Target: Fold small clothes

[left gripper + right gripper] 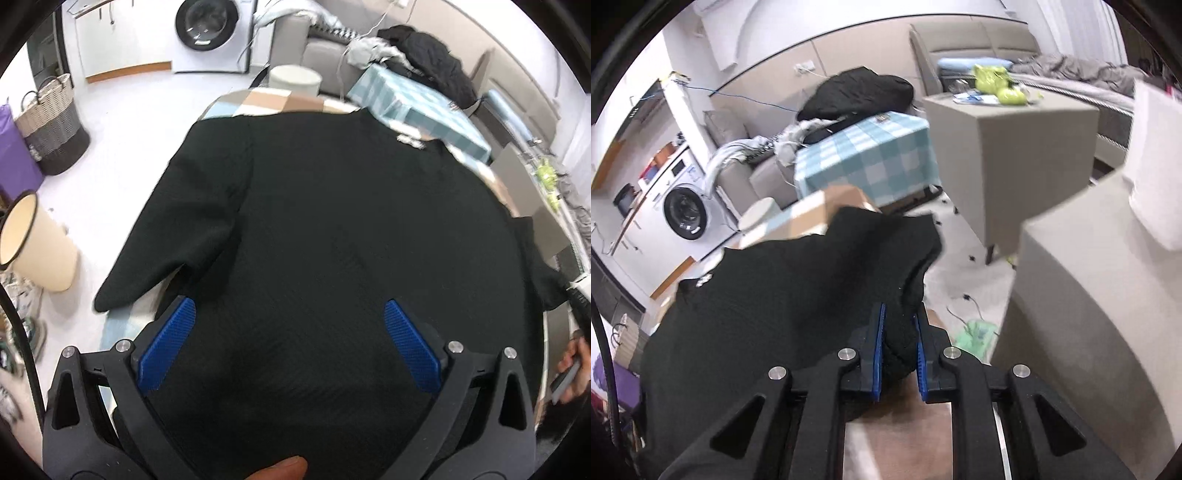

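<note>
The black garment [332, 221] lies spread flat on the checked counter [273, 101], one sleeve hanging past the counter's left edge. The left gripper [288, 339] hovers above the garment, jaws wide apart, holding nothing. The right gripper [899, 343] is clamped on a bunched fold at the garment's right edge.

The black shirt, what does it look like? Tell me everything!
The black shirt is short-sleeved, of finely textured fabric, spread flat on a checked tablecloth. One sleeve hangs over the table's edge. A small white label shows at its collar. The right gripper pinches a bunched edge; the left gripper hovers open above it.
</note>
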Tool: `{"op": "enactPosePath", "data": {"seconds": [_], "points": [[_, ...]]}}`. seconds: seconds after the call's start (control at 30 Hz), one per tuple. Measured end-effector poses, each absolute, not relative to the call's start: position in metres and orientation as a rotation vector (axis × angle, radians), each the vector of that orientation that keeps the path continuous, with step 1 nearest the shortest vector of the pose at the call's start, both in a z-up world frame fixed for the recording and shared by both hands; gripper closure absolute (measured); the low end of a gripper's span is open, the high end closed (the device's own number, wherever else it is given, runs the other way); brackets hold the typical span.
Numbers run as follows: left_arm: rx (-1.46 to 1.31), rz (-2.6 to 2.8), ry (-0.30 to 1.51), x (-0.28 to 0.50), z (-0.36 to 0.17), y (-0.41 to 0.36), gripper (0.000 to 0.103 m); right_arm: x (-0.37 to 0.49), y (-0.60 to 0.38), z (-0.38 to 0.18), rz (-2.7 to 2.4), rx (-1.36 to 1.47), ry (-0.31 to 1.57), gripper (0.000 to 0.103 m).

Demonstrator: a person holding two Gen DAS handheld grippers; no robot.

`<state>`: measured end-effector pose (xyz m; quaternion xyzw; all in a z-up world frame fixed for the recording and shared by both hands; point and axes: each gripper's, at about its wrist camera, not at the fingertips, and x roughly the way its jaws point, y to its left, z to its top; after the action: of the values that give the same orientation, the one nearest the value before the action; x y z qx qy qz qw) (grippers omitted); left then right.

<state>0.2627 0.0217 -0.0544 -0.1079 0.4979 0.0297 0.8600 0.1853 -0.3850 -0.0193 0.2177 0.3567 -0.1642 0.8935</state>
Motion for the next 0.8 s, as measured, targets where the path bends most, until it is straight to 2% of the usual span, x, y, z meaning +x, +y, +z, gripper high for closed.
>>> {"op": "enactPosePath", "data": {"seconds": [0.37, 0.8], "points": [[-0.236, 0.238, 1.129, 0.221, -0.071, 0.064, 0.002, 0.214, -0.311, 0.022, -0.189, 0.354, 0.674, 0.089], [-0.249, 0.331, 1.118, 0.182, -0.07, 0.112, 0.001, 0.264, -0.192, 0.022, 0.142, 0.251, 0.733, 0.089]]}}
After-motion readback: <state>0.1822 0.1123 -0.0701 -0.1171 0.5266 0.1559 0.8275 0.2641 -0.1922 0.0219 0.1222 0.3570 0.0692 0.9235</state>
